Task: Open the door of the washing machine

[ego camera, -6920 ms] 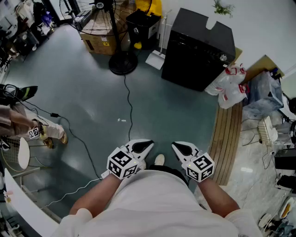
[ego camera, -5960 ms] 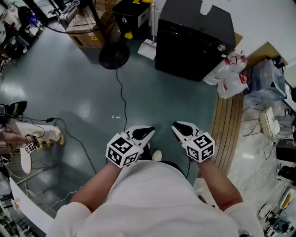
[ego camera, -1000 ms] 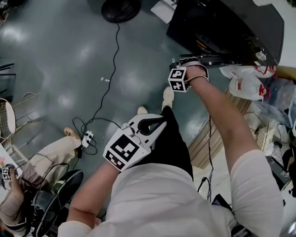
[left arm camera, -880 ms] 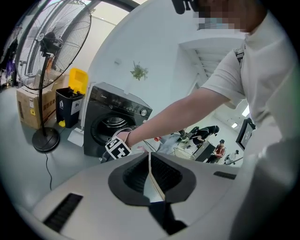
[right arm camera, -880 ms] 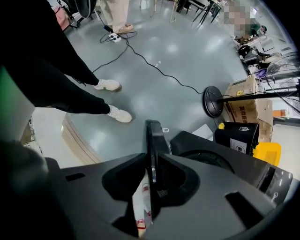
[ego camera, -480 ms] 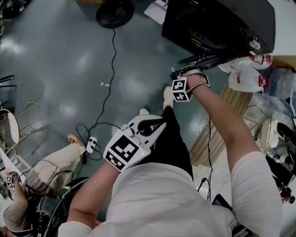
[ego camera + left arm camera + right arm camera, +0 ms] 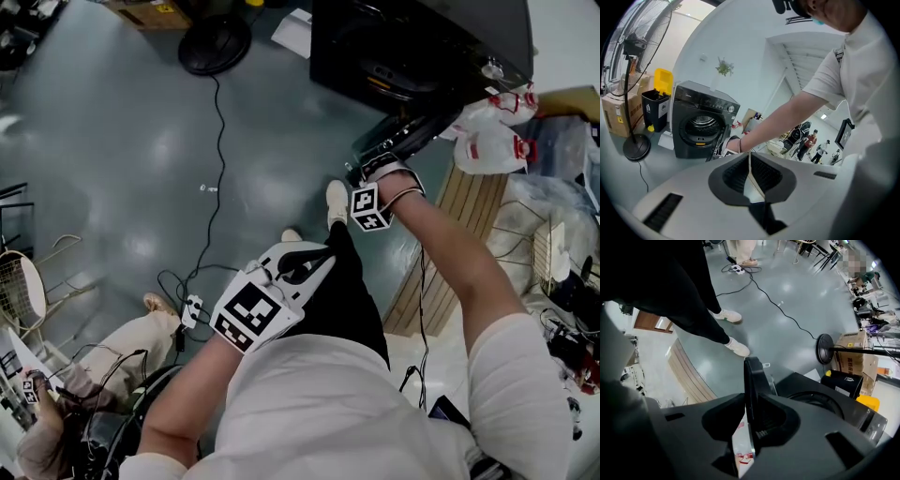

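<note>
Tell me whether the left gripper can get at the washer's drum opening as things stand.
Probably yes, with a forward reach. The left gripper hangs by the person's hip, shut and empty; the drum opening shows unblocked in its view, with the door swung aside in the right gripper.

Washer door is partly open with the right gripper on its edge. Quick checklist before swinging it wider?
1. Grip on the door: ok. The right gripper has the door edge between its jaws.
2. Door unlatched: ok. It stands away from the washing machine, and the drum opening shows.
3. Swing room on the hinge side: cannot tell. Plastic bags sit right beside the door there.
4. Left gripper out of the way: ok. It is shut, empty and held near the person's body.
5. Cable clear of the door: ok. It lies on the floor off to the left of the machine.
</note>
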Motion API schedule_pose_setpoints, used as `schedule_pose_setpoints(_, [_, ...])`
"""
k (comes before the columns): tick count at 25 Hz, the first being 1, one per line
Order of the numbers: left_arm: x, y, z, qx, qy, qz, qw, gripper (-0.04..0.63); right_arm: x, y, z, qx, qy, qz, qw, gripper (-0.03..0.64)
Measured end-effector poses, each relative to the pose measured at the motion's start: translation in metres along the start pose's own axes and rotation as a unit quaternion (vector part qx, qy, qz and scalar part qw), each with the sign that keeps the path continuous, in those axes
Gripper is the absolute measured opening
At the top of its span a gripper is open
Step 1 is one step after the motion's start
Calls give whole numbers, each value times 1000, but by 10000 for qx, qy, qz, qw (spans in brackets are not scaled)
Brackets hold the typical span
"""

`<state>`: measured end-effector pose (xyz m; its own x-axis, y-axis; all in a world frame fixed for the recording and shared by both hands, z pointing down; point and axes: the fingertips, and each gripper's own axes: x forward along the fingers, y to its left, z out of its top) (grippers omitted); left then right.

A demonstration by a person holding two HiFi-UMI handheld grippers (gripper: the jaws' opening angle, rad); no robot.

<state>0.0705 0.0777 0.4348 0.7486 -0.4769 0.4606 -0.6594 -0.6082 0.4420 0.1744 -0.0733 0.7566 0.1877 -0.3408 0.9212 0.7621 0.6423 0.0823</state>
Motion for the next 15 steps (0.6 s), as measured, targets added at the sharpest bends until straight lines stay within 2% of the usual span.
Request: schedule_pose_setpoints(15, [18, -15, 10, 331, 201, -408, 9984, 23, 4, 90, -25, -616, 197, 40, 9979, 98])
